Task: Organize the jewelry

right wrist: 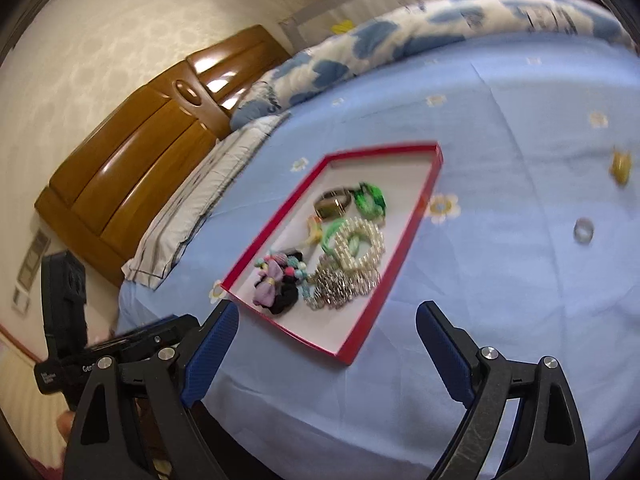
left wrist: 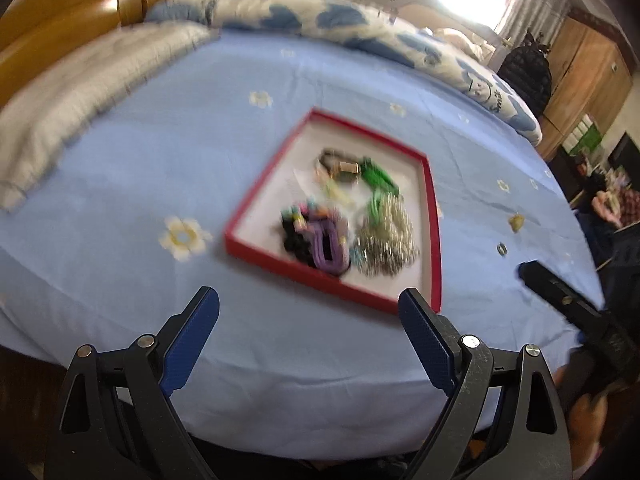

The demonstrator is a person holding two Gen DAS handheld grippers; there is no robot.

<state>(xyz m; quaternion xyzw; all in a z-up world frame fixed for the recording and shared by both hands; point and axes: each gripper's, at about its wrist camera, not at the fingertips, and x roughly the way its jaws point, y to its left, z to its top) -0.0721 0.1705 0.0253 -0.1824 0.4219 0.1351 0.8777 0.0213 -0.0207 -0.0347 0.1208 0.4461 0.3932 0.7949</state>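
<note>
Red-rimmed tray (right wrist: 394, 312) on the blue bed (right wrist: 500, 300), heaped with jewelry (right wrist: 340, 256); a ring (right wrist: 583, 231) and yellow piece (right wrist: 619, 166) are left outside, judged light, slippery, best pinched across edges; left tongs (left wrist: 310, 320) and right tongs (right wrist: 326, 334) are held wide, empty.

On the bed (right wrist: 500, 320) a shallow tray (right wrist: 400, 300) lies near the foot edge, roughly midway across. Inside it the jewelry is heaped toward one long side: a chain pile (right wrist: 340, 284) and a scrunchie (right wrist: 280, 292) at the near end, a pearl bracelet (right wrist: 360, 240) just behind them, a watch (right wrist: 332, 202) and a braided band (right wrist: 370, 198) further back. Outside the tray, to its right on the sheet, a ring (right wrist: 583, 231) lies alone, with a small clip (right wrist: 620, 166) behind it. A pillow (right wrist: 208, 200) sits at the head end, against the headboard (right wrist: 132, 168); a rolled quilt (right wrist: 400, 40) runs along the far edge.
</note>
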